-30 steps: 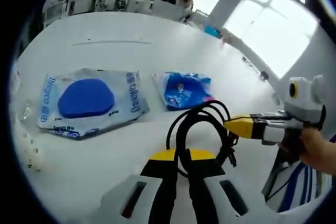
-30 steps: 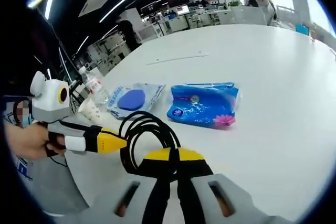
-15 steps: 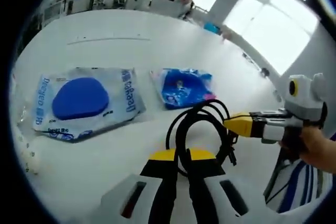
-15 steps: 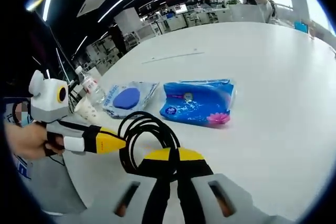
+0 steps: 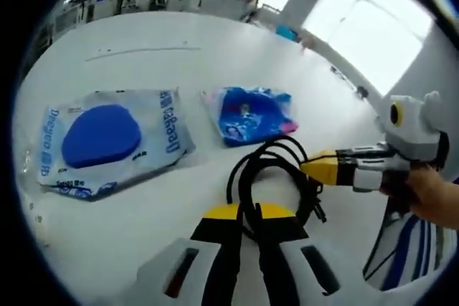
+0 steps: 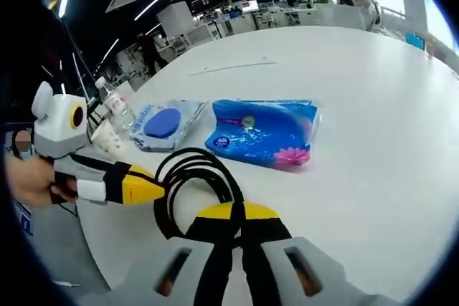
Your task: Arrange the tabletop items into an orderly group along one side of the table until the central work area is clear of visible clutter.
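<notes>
1. The coiled black cable [image 5: 276, 180] lies on the white round table [image 5: 143, 34], held by both grippers at once.
2. We see the left gripper [image 5: 244, 231] with its jaws clamped together on the cable's near loop.
3. We see the right gripper [image 6: 233, 231] likewise pinched on the cable [image 6: 190, 188].
4. Beyond the coil lies the blue tissue pack [image 6: 265, 132].
5. Beside it lies the clear packet with a blue oval pad [image 5: 107, 141].
6. A clear plastic water bottle [image 6: 115, 109] stands near the table's edge.
</notes>
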Tool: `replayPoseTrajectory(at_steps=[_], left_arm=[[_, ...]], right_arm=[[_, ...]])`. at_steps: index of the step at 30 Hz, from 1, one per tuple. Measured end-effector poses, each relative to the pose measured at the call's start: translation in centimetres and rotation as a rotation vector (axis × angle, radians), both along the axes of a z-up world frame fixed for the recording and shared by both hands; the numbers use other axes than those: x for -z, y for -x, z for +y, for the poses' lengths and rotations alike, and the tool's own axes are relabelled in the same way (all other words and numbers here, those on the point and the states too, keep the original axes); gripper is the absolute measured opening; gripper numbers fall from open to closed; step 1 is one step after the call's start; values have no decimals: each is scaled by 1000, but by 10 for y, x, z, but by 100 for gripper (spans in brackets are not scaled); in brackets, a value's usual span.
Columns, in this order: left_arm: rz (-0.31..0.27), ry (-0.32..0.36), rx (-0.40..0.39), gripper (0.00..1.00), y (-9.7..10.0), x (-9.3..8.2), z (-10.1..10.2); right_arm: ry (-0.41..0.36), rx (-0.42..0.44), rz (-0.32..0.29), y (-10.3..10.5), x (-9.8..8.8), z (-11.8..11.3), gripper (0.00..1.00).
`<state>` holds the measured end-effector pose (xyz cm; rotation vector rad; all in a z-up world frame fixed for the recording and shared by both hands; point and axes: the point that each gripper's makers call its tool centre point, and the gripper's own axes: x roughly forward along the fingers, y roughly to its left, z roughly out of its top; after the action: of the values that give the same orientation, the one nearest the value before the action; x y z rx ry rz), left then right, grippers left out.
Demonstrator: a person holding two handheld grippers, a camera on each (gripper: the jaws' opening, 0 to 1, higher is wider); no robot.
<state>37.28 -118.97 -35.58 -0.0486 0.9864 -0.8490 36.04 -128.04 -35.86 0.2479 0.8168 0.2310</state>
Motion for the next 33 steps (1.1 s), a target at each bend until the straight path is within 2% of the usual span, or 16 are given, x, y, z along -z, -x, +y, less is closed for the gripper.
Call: replayPoseTrajectory(at_steps=[11, 13, 19, 23, 28, 33], left_arm=[[21, -9, -9, 3, 0, 7, 1], [60, 16, -51, 3, 0, 9, 1], [40, 31, -39, 3, 0, 9, 0], [66, 45, -60, 3, 0, 10, -1], [54, 45, -27, 3, 1, 9, -1], [64, 63, -42, 3, 1, 9, -1]], right_arm=[[-6, 1, -4, -2, 4, -1, 0], [-10, 0, -8, -2, 5, -2, 0], [1, -8, -9, -2, 7, -3, 0], [-6, -3, -5, -2, 9, -4, 0], [6, -6, -4, -2, 9, -4, 0], [24, -6, -5, -3, 10, -4, 0]])
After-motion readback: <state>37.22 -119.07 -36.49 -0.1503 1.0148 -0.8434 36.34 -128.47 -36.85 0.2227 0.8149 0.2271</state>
